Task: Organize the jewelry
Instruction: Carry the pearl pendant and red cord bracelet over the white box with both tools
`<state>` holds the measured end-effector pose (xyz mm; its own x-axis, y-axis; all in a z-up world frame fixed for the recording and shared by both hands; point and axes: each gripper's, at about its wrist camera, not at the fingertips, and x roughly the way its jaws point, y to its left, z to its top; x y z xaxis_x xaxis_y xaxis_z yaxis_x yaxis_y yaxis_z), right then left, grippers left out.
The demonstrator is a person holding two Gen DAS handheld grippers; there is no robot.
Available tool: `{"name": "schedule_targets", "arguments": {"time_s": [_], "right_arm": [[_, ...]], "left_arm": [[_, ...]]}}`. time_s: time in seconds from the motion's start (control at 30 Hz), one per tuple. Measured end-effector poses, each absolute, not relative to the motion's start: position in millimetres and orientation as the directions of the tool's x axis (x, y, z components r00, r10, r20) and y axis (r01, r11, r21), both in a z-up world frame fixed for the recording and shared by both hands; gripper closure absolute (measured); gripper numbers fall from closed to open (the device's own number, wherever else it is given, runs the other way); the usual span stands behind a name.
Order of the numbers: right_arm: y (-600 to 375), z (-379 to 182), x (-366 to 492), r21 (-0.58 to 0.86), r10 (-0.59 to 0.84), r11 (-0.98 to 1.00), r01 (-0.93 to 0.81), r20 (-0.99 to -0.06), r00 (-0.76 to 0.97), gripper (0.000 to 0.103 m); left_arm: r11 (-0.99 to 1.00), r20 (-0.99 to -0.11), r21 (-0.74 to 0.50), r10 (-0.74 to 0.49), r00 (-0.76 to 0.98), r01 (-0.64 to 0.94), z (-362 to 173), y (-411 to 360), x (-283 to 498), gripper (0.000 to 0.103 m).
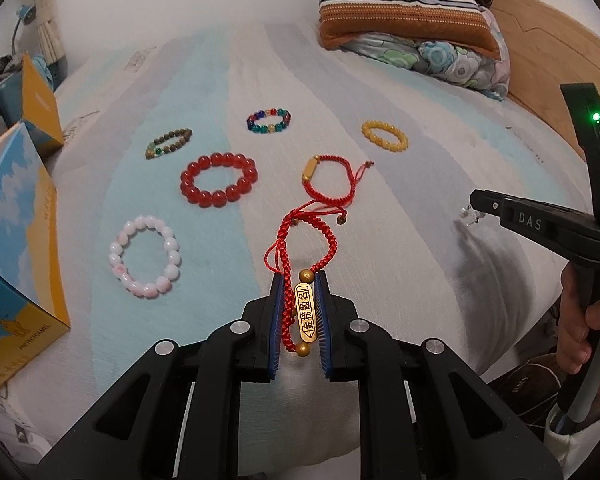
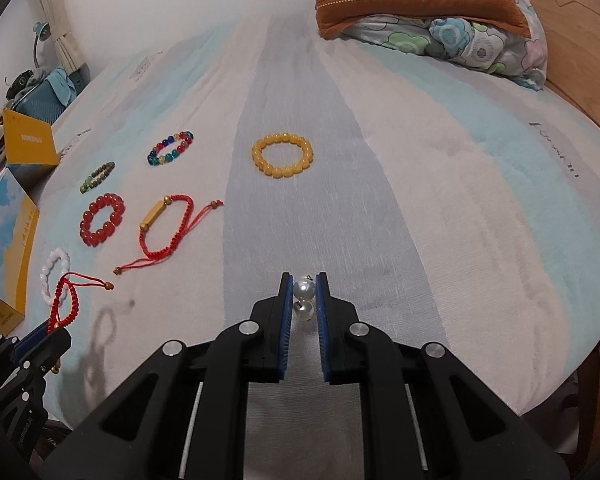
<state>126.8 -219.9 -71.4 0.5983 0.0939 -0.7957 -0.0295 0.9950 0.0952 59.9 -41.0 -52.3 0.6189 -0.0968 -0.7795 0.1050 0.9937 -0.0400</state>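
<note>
In the left wrist view, the left gripper [image 1: 299,308] is closed narrowly on a red cord bracelet [image 1: 300,256]. Its gold plate [image 1: 303,314] is held between the blue pads, with the long axis running along the fingers, and the braided loop hangs forward, above the bedsheet [image 1: 400,208]. In the right wrist view, the right gripper [image 2: 303,300] is closed on a pair of pearl earrings [image 2: 304,298], one pearl in front of the other.

Further out, six bracelets are laid on the sheet: a second red cord bracelet [image 1: 330,182] just ahead of the left gripper in the middle of the frame, a red bead bracelet [image 1: 219,180] to its left, a pink one [image 1: 144,256] at lower left, a brown one [image 1: 168,143], a multicoloured one [image 1: 269,120] and a yellow one [image 1: 384,135] in the upper row. A blue and yellow box [image 1: 16,248] is seen at the left edge.

The matching cord bracelet lies straight ahead of the left gripper, which is clearly the nearer one. A place beside it is probably meant for the held bracelet.
</note>
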Motion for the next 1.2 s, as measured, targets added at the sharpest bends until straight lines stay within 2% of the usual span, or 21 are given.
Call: {"name": "schedule_targets", "arguments": {"time_s": [0.63,1.2], "right_arm": [[-193,-9,129,0.05,0.076,0.997,-0.059,-0.757,0.649,0.092],[-85,59,133,0.042,0.17,0.979,-0.198,-0.7,0.693,0.092]], "left_arm": [[0.996,-0.74,0.027,-0.034,0.671,0.079,7,-3,63,0.089],[0.999,-0.693,0.018,0.048,0.719,-0.049,69,82,58,0.088]]}}
